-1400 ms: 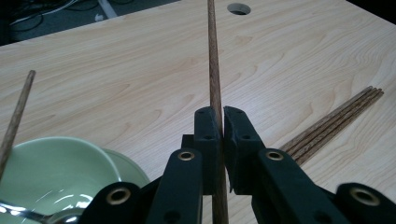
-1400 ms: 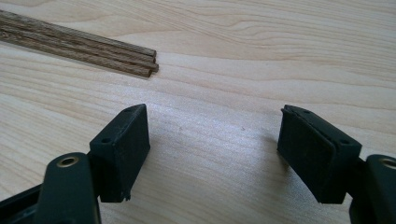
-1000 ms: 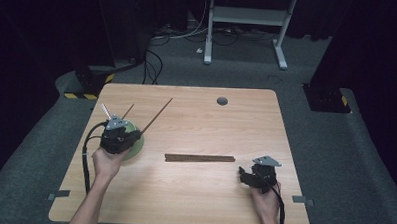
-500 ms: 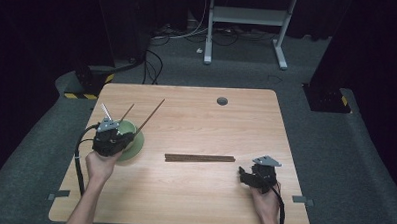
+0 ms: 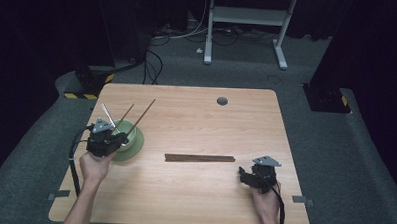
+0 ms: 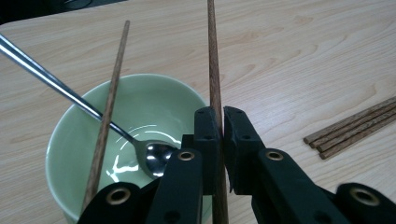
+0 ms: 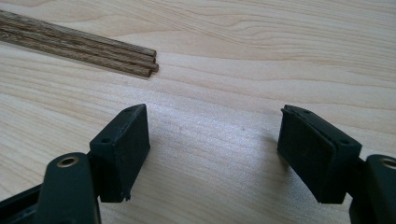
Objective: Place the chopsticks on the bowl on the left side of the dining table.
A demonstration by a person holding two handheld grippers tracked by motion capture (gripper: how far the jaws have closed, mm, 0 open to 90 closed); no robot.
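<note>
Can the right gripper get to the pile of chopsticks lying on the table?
Probably yes. The right gripper rests with its jaws wide open and empty, and the pile of chopsticks lies flat close by. Only bare table shows between them, so nothing seems to block the way.

On the wooden surface (image 5: 196,117), the left hand-held gripper (image 5: 116,137) clamps a chopstick (image 5: 144,114) over a green bowl (image 5: 130,141) that holds a spoon (image 5: 108,114) and a second chopstick (image 5: 125,115). More chopsticks (image 5: 200,158) lie mid-surface. The right hand-held gripper (image 5: 244,174) rests near them, apart.
</note>
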